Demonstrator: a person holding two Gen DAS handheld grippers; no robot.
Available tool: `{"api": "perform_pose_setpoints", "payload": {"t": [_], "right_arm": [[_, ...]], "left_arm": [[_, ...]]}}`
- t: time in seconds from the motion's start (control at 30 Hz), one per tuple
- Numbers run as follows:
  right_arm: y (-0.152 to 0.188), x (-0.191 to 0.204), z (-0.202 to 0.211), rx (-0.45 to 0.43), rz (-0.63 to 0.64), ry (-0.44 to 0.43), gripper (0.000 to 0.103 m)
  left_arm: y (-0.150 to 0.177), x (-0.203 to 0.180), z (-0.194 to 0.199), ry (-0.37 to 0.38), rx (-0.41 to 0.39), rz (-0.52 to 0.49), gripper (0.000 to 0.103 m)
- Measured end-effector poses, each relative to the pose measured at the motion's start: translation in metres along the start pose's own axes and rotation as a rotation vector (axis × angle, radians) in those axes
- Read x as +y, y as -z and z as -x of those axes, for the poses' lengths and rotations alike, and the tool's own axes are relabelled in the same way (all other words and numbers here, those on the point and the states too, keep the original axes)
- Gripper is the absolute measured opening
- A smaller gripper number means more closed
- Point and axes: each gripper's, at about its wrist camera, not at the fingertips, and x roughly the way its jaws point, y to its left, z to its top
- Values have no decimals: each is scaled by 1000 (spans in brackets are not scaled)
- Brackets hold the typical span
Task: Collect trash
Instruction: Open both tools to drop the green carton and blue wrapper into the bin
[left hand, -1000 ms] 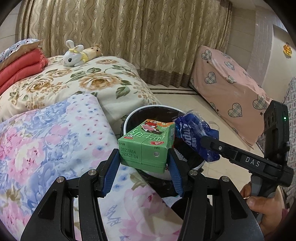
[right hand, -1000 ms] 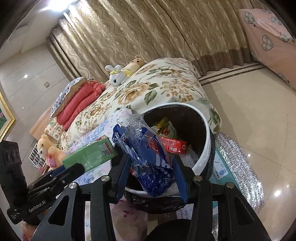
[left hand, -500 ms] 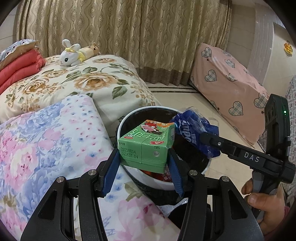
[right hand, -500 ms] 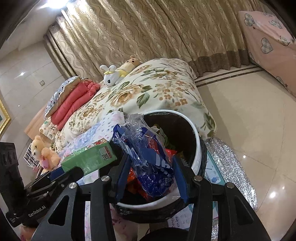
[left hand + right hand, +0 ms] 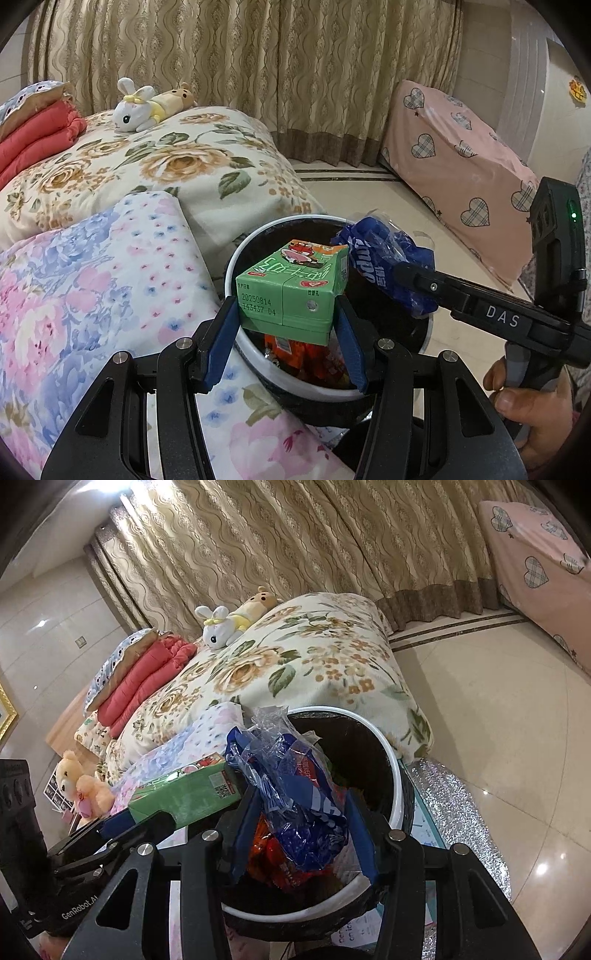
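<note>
Closer over the bin now than a second ago: rim larger and lower in both views, more of the red wrappers inside exposed, both loads carried in above the opening.

Left wrist view: left gripper (image 5: 286,328) clamped part-way on a green milk carton (image 5: 291,291), blue pads pressed flat against its two narrow sides, date stamp facing the camera. Held level and squarely above the trash bin (image 5: 236,266), probably so that a release drops it inside rather than onto the floral quilt (image 5: 92,288) touching the bin's left side. Right gripper (image 5: 417,275) reaching in from the right with a blue plastic bag (image 5: 388,258) over the far rim. Hand (image 5: 524,406) wrapped round its handle at the lower right.

Right wrist view: right gripper (image 5: 301,834) closed about a third of the way on the crumpled blue plastic bag (image 5: 295,794), pinched mid-body, clear film sticking up above the pads. Bag hanging over the bin's (image 5: 395,775) near edge, red packets beneath. Green carton (image 5: 184,797) just left, in the other gripper, both apparently poised for dropping. Silver foil mat (image 5: 454,805) on the floor beside the bin.
</note>
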Motion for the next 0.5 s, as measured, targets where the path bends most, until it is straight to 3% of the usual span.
{"api": "perform_pose_setpoints", "payload": {"t": [0.5], "right_arm": [[-8,0,-10,22,3,16,50]], "left_arm": [[-4,-1,-15,-10,26,-5,51]]}}
